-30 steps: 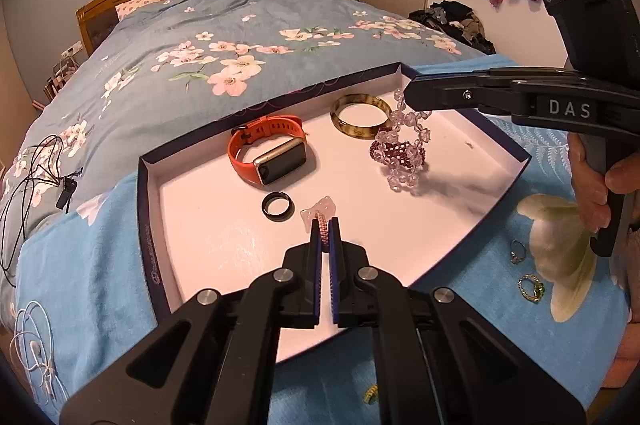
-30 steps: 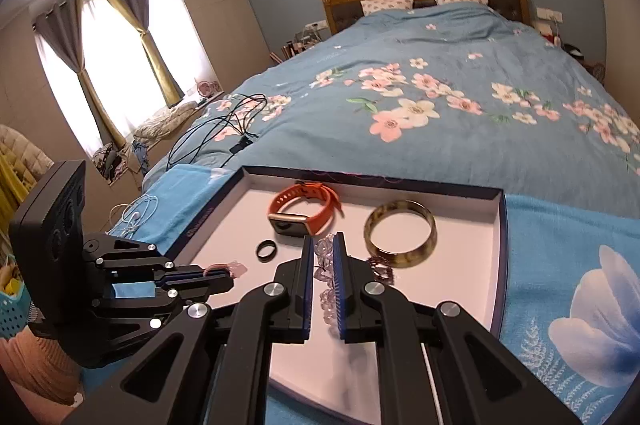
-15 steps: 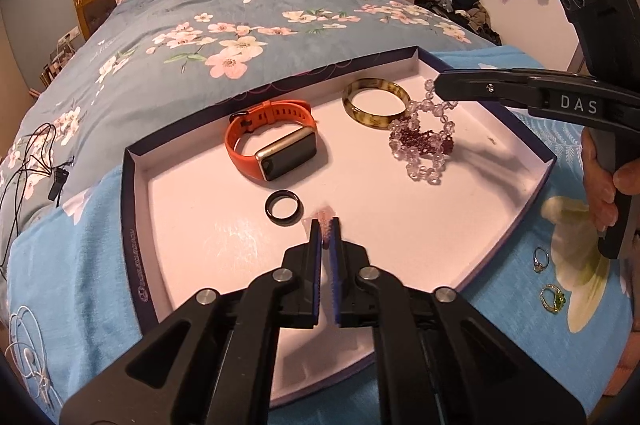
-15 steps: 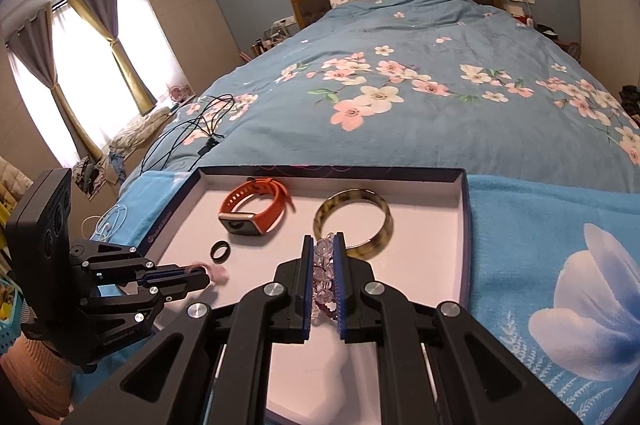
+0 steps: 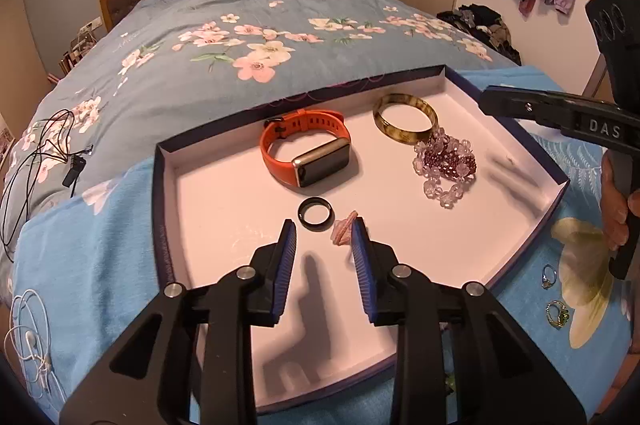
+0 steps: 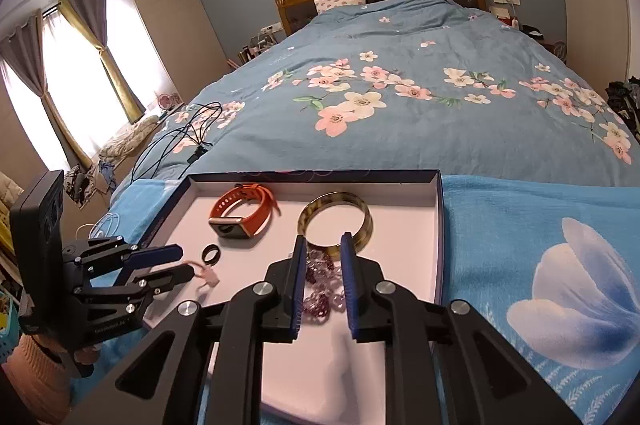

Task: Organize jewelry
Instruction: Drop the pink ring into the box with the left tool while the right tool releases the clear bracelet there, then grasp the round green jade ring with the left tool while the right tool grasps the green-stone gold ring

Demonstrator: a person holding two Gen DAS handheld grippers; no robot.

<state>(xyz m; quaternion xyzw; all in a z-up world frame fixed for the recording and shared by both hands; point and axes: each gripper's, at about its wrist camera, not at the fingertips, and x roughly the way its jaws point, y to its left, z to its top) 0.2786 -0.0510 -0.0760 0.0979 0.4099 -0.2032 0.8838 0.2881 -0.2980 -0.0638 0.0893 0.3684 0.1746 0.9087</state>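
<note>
A shallow white tray with a dark rim (image 5: 160,193) lies on the bed. In it are an orange smartwatch (image 5: 306,153), a tortoiseshell bangle (image 5: 405,119), a black ring (image 5: 315,212), a clear and purple bead bracelet (image 5: 446,163) and a small pink piece (image 5: 344,233). My left gripper (image 5: 324,239) is open, with the pink piece lying by its right finger. My right gripper (image 6: 322,257) is open just above the bead bracelet (image 6: 320,289), which rests in the tray (image 6: 438,225).
Two rings (image 5: 554,297) lie on the blue floral cloth right of the tray. Black cables (image 5: 36,153) and white earphones (image 5: 28,341) lie on the bed at the left. The flowered duvet (image 6: 400,93) stretches behind the tray.
Both grippers have opened. The left one let go of the pink piece onto the tray beside the black ring. The right one let the bead bracelet down next to the bangle.
</note>
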